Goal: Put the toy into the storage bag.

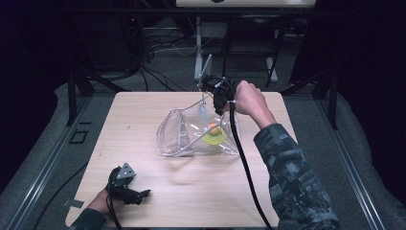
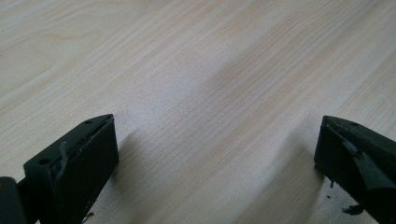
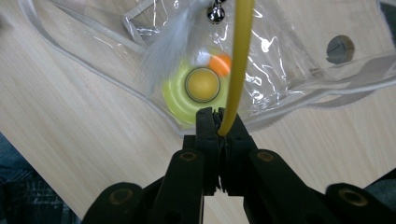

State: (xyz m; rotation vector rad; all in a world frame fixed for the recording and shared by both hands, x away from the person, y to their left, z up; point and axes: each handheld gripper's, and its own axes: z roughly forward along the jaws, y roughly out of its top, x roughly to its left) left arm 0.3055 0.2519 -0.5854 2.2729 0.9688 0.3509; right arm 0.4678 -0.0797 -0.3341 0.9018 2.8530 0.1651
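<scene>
Right gripper (image 3: 218, 122) closed on a thin yellow rod (image 3: 238, 60), seen in the right gripper view with the jaws pressed together around the rod's lower end. The rod runs up and away from the jaws toward a small silver bell (image 3: 215, 13) and a pale feather (image 3: 163, 46) near its far end. In the high view the right gripper (image 1: 218, 98) is held over the far part of the worktop (image 1: 191, 191), above the top edge of a clear bag (image 1: 191, 136).

The bag lies near the middle of the worktop, its clear handle loops (image 3: 84, 42) spread toward the left. Inside it lies a yellow-green ring (image 3: 177, 95) with a yellow ball (image 3: 202, 85) at its centre; an orange ball (image 3: 220, 64) and a small white one (image 3: 202, 57) lie just beside the ring. The bag's film, with bright glare on its folds, lies between the gripper and these things. A grey round fastener (image 3: 339, 49) shows at the bag's right side.

Left gripper (image 2: 215, 154) open, jaws well apart, with bare wood between them. In the high view the left gripper (image 1: 131, 191) rests low at the near left corner of the worktop, well apart from the bag.

A black cable (image 1: 244, 163) trails from the right gripper across the worktop's near right part, passing the bag's right edge. Beyond the far edge stand a white stand (image 1: 200, 52) and loose floor cables (image 1: 158, 48).
</scene>
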